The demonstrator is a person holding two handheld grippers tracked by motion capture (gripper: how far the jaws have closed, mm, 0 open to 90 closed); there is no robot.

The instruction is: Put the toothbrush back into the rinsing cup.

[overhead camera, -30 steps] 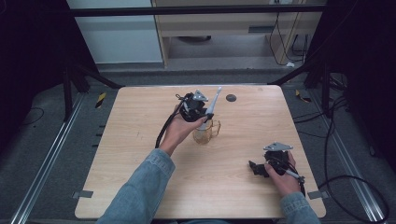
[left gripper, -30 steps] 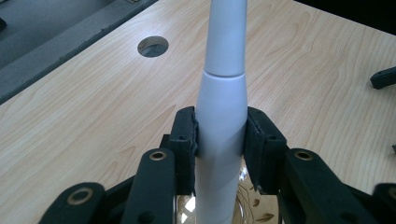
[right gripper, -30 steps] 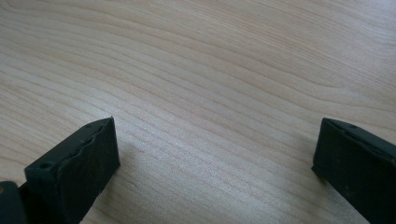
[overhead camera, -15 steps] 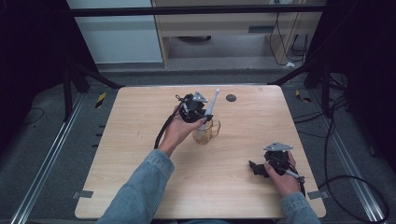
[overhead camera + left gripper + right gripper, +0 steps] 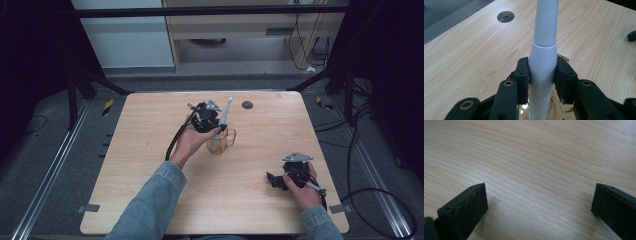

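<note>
Clamping white handle (image 5: 543, 62); high view adds glass mug (image 5: 221, 141).

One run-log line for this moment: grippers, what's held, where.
left gripper: shut on white handle, over glass mug | right gripper: open, nothing between, low over table

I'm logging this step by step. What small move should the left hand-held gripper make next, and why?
Probably lift the white tool straight up a little. The left hand-held gripper is clamped on the tool's handle, whose lower end stands inside the glass mug, so a sideways pull might tip the mug. The right hand-held gripper rests open on the table, away from it.
</note>
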